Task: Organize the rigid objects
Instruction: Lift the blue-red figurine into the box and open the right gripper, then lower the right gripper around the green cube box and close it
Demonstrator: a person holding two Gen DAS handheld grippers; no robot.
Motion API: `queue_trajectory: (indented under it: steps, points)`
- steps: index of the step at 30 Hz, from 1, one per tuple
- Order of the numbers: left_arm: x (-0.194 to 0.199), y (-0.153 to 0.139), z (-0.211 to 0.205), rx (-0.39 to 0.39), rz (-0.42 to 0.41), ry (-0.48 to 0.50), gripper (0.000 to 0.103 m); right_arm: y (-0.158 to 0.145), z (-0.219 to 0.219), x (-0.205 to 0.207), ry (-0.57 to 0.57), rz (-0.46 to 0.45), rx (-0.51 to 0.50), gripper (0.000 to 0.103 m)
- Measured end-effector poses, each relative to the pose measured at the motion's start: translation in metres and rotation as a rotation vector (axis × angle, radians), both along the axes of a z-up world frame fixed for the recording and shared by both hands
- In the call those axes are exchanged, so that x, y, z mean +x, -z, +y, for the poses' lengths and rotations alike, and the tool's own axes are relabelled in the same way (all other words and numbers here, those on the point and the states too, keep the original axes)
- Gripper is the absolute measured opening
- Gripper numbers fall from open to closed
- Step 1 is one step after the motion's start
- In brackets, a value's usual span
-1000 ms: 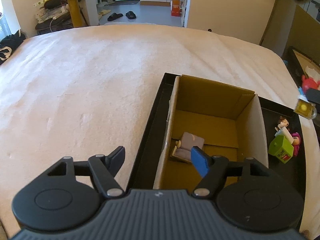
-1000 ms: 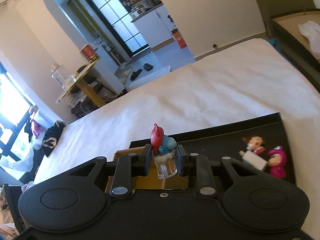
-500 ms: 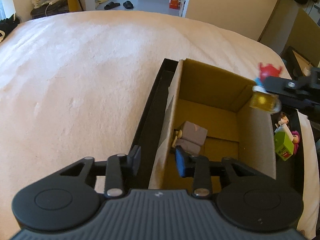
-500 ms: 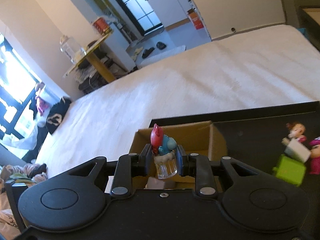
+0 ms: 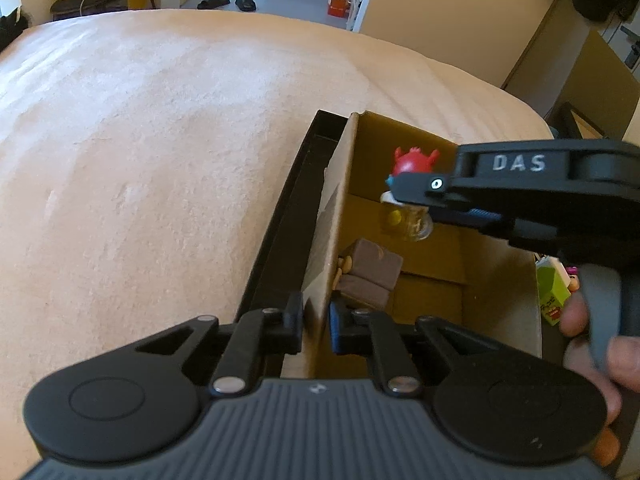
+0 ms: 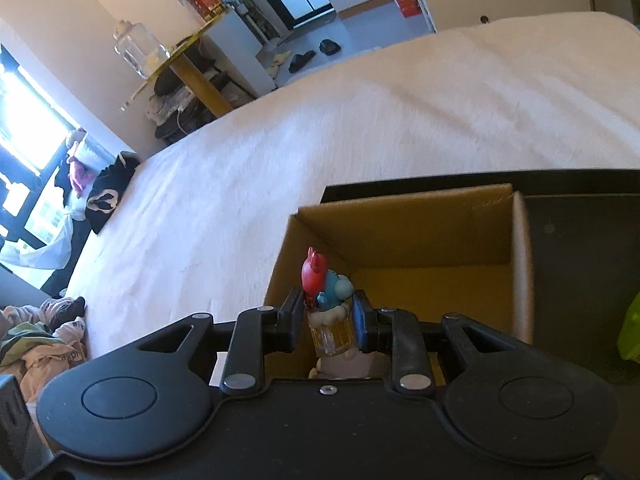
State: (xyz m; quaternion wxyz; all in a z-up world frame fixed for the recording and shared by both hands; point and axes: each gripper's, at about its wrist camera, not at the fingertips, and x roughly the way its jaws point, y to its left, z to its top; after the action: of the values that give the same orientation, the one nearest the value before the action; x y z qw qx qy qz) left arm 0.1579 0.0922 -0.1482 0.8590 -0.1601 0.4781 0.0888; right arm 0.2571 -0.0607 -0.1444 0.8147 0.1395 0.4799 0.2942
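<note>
- Firmly, the left gripper [image 5: 315, 326] pinches the cardboard box [image 5: 424, 240] by its left wall, jaws nearly closed.
- Meanwhile, the right gripper [image 6: 327, 322] clamps a red-and-blue figurine [image 6: 326, 304] over the box's open top.
- Inside, a brown toy [image 5: 370, 272] lies near-left.

Cardboard box [image 5: 424, 240] open on top; brown figure [image 5: 370, 276] occupies floor near left wall, right gripper [image 5: 404, 204] overhead.

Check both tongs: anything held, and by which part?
Right tongs grip the toy figure by its clear base, above the cardboard box. Left tongs clamp the box's left wall near the top edge.
</note>
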Motion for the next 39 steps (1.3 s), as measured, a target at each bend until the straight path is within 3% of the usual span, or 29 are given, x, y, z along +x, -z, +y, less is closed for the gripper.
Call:
queue_trajectory:
  steps: [8, 13, 26, 29, 32, 39]
  points:
    - [0.000, -0.001, 0.000, -0.003, 0.004, -0.010, 0.012, 0.009, 0.001, 0.000, 0.001, 0.058, 0.037, 0.030]
    - [0.001, -0.002, -0.001, 0.007, 0.007, -0.006, 0.012, -0.002, -0.012, -0.006, 0.010, 0.056, 0.036, 0.030]
    - [0.005, -0.008, -0.010, 0.071, 0.048, 0.004, 0.013, -0.024, -0.089, -0.019, 0.085, 0.017, -0.018, 0.030]
    - [0.006, -0.012, -0.014, 0.100, 0.063, 0.001, 0.015, -0.024, -0.109, -0.018, 0.123, 0.007, -0.028, 0.034]
    - [0.006, -0.015, -0.017, 0.114, 0.075, -0.010, 0.016, -0.024, -0.127, -0.015, 0.161, 0.008, -0.026, 0.044]
    - [0.006, -0.026, -0.024, 0.171, 0.068, -0.041, 0.043, -0.013, -0.166, -0.002, 0.229, 0.032, -0.055, 0.048]
